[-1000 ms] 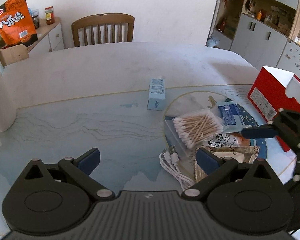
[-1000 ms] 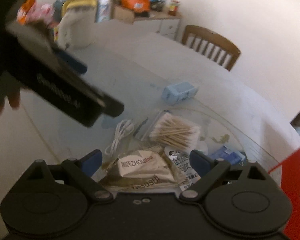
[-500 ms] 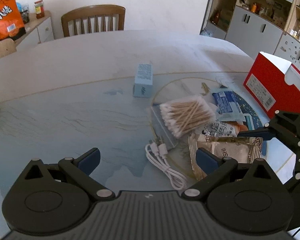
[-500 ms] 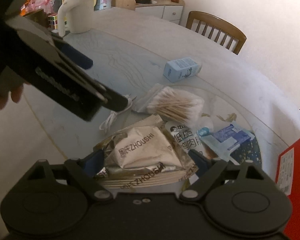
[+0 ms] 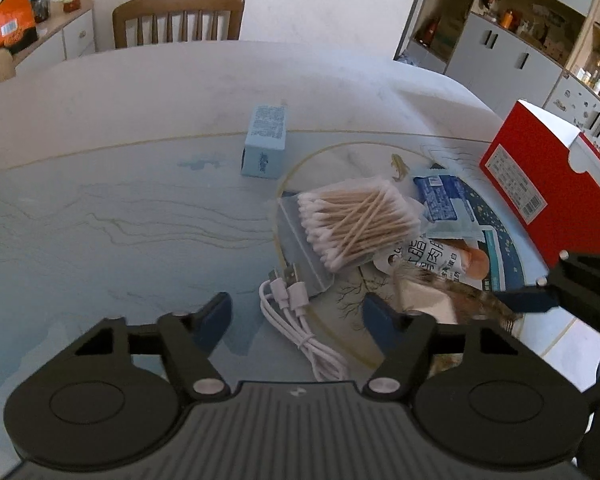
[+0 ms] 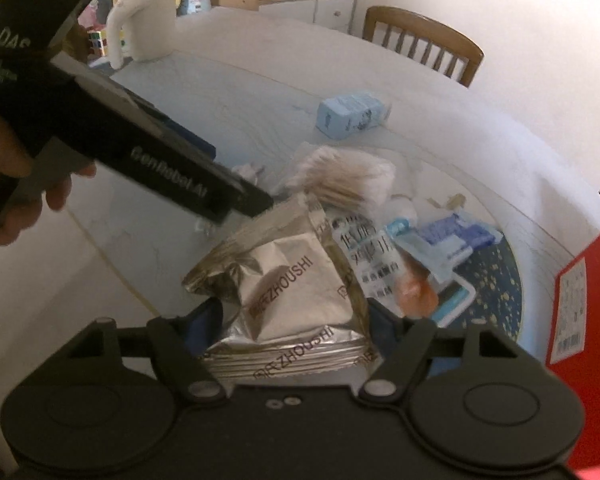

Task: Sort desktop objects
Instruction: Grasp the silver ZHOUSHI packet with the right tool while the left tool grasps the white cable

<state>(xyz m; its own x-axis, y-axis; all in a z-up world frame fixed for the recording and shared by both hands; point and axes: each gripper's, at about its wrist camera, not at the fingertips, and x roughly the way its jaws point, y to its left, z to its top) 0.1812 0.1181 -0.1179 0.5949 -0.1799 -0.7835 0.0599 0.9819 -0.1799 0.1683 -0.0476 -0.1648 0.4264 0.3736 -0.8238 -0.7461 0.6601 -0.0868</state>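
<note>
A coiled white USB cable (image 5: 300, 320) lies on the glass tabletop between the fingers of my left gripper (image 5: 296, 314). Its jaws are closing and the pads are still clear of the cable. My right gripper (image 6: 294, 316) is closing on a stack of silver foil packets (image 6: 288, 280). Both pads touch the stack's sides, and the top packet is crumpled and tipped up. Just beyond lie a bag of cotton swabs (image 5: 356, 224), a sausage snack pack (image 5: 432, 258), a blue-and-white sachet (image 5: 438, 196) and a light blue carton (image 5: 266, 140).
A red box (image 5: 540, 176) stands at the table's right edge. A cream kettle (image 6: 144, 28) and a puzzle cube (image 6: 98, 40) sit at the far left. A wooden chair (image 5: 178, 18) is behind the table. A person's hand (image 6: 16, 208) grips the left tool.
Both grippers have sunk toward the pile and their jaws have narrowed. The left one now straddles the cable. The top foil packet has buckled upward between the right fingers.
</note>
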